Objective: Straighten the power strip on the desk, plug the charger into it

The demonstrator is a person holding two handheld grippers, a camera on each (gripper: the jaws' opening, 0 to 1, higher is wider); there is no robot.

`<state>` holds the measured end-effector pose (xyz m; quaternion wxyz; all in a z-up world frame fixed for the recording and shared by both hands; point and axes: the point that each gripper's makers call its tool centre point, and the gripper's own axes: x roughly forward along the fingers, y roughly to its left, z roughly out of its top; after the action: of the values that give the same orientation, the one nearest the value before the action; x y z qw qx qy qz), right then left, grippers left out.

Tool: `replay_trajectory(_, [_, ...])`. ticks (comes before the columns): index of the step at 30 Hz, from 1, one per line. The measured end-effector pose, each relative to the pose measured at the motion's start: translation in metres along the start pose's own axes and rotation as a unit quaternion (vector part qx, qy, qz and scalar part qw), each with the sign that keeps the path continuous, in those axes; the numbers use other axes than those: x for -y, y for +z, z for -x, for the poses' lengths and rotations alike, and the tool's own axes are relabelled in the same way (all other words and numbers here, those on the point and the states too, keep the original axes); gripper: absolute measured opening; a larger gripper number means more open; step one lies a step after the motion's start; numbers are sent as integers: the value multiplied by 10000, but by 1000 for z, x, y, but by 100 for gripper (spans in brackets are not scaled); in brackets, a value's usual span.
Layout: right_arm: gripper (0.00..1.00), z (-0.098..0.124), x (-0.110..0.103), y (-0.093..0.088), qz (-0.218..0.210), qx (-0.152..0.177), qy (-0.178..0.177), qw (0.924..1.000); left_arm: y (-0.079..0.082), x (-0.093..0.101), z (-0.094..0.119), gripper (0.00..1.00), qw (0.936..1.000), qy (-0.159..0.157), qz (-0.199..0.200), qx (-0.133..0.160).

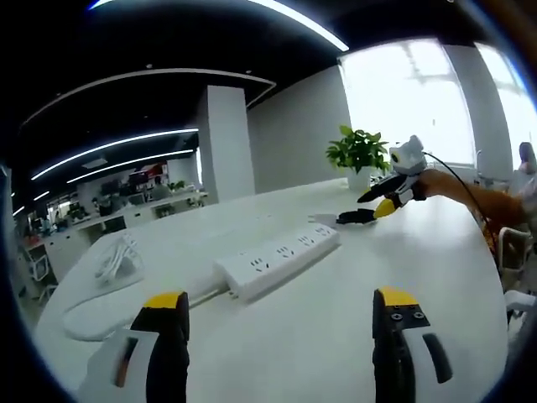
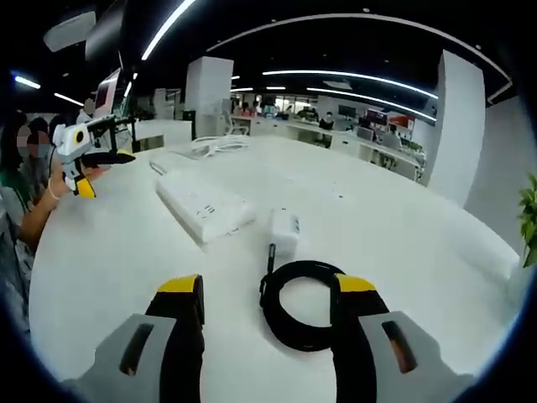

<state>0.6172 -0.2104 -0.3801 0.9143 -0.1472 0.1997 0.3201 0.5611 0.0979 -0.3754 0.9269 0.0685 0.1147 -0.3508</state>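
Power strip: white power strip [image 1: 277, 260] lies flat on the white surface [image 1: 336, 336], at a slant in the left gripper view, its white cord [image 1: 92, 315] running off its near-left end and looping toward the surface's left edge; in the right gripper view the strip [image 2: 204, 204] sits ahead and left of the claw.
Charger: white charger [image 2: 283, 228] rests just beside the strip's near end, apart from it, with its black cable coil [image 2: 306, 302] lying between the right claw's fingertips.
Left claw: left claw [image 1: 281, 309] released, jaws wide apart, hovering short of the strip with bare surface between.
Right claw: right claw [image 2: 268, 290] released, jaws spread either side of the coil; whether they touch it I cannot tell.
Open room: broad bare surface to the right of the strip and charger; far edge holds a potted plant [image 1: 359, 155].
Edges: cord bundle [image 1: 113, 259] lies near the left edge.
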Motion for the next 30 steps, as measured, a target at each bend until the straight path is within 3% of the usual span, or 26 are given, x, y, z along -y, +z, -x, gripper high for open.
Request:
replay_trajectory(20, [56,-10,5,-21,-54,-853,92,9963,-6,0,-3,92,10000,-33,10,-51])
replay_trajectory(30, [51,-10,9,-34,215,-1516,101,9882,-7,1,-3,92,9999,-78,64,-37])
